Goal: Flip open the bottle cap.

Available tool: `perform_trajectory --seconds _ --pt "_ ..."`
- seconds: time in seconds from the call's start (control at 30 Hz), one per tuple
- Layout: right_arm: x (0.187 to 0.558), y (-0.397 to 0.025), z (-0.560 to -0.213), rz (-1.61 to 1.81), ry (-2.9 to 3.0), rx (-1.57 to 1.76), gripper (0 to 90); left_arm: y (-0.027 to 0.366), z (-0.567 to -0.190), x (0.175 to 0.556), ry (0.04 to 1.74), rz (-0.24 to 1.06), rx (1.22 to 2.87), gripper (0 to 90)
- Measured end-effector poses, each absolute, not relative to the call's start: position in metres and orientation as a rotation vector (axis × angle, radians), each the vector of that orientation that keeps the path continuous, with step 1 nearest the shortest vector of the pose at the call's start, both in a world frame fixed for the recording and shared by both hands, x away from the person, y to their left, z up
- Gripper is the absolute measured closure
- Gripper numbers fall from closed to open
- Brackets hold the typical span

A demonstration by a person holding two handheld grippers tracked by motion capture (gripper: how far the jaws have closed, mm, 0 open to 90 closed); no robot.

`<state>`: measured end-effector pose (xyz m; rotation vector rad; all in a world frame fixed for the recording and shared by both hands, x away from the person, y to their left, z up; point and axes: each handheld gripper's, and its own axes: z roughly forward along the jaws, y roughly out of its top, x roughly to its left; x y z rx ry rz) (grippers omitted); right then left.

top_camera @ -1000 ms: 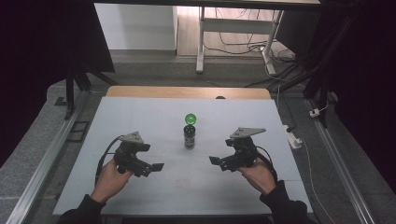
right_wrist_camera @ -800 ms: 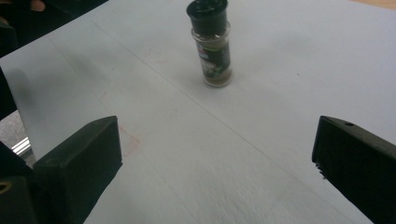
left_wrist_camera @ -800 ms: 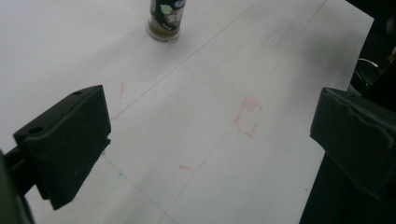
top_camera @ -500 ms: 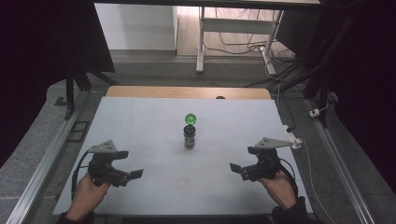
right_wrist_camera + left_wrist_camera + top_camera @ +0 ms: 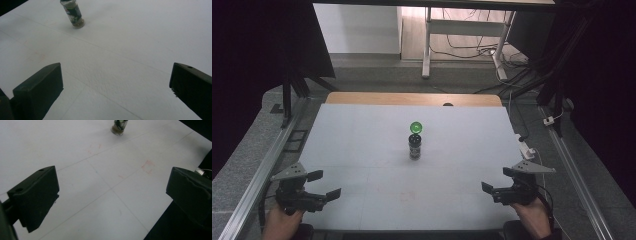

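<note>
- We noted a small jar [image 5: 414, 147] standing upright near the middle of the white table [image 5: 362, 130], with a green cap [image 5: 415, 127] lying just beyond it at 12 o'clock, close by but apart as far as we could tell.
- The left gripper [image 5: 321, 185] sat at the table's near left corner, about 8 o'clock from the jar and well apart from it. Its jaws stood wide apart and held nothing.
- The right gripper [image 5: 496, 180] sat at the near right edge, about 4 o'clock from the jar, likewise well apart. Its jaws too were spread wide with nothing between them.
- In the left gripper view the jar's base [image 5: 118, 127] showed at 12 o'clock past the jaws; in the right gripper view the jar [image 5: 73, 14] showed near 11 o'clock, its top cut off by the frame.
- We judged the step in hand to be a rest or start pose: both claws off the work, neither reaching.
- If the work was capping the jar, we reckoned the next move called for one claw to travel in and steady the jar low on its body, and the other to pick up the cap. The jar looked narrow and easy to tip, so a level, slow approach seemed wise.
</note>
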<state>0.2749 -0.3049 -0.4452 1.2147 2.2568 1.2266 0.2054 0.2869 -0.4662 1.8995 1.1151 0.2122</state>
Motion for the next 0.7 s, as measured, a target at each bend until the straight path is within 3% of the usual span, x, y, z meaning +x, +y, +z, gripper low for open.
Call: perform_trajectory --seconds 0.7 --pt "0.257 -0.318 -0.458 1.090 2.284 1.314 0.0 0.303 -0.480 0.185 1.266 0.266 1.937 0.0"
